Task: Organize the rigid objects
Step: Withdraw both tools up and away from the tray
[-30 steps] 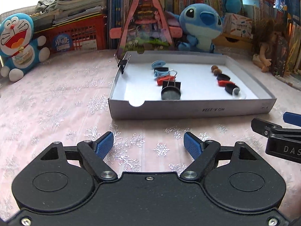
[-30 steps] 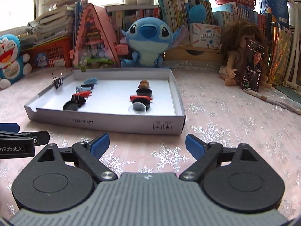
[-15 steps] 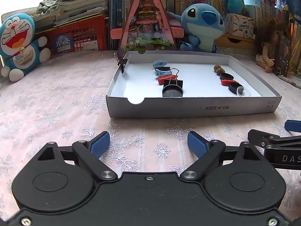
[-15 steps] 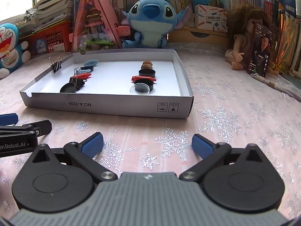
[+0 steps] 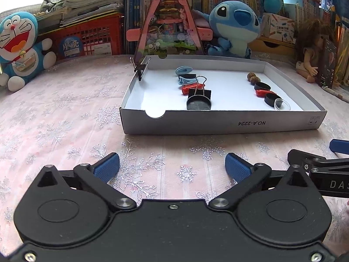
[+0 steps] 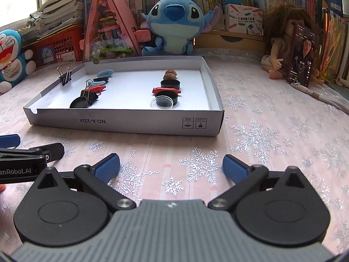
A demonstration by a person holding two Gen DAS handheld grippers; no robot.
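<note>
A shallow white cardboard tray lies on the snowflake-patterned worktop, its printed front wall facing both cameras and a half-round notch cut at its front left corner. Inside, two rows run front to back. Left row: a round black lid at the front, a large black binder clip just behind it, then a red piece and pale blue clips. Right row: a clear round lid at the front, a black cap, a red piece, a second black cap and two brown nuts at the back. A small black binder clip is clamped on the tray's left wall. The left gripper and the right gripper hover side by side over bare cloth in front of the tray, fingers spread wide with nothing between them, the left's having just been opening; every tray item lies well beyond the fingertips, past the front wall. Open cloth borders the tray on the front, left and right; plush toys, a doll and a pink triangular case stand close behind the far wall.
</note>
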